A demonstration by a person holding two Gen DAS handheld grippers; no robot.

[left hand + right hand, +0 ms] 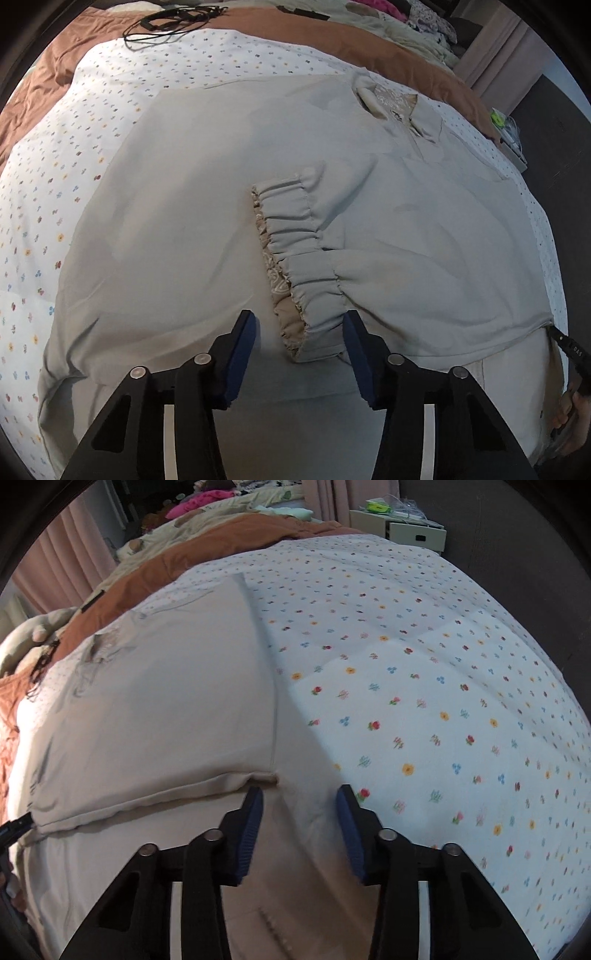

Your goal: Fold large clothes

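Left gripper (299,325) released, straddling the jacket's (184,221) cuff (303,266); right gripper (300,799) released above its hem.

My bedroom at home. Bed (424,635) under white flower-print quilt, rust-brown blanket (280,33) across its far end. Pink curtains (62,568) along wall. White bedside cabinet (399,530) with clutter on top. Heaped clothes and soft toys (199,500) beyond blanket.

Jacket (221,221) hem hidden beneath both claws' frames.
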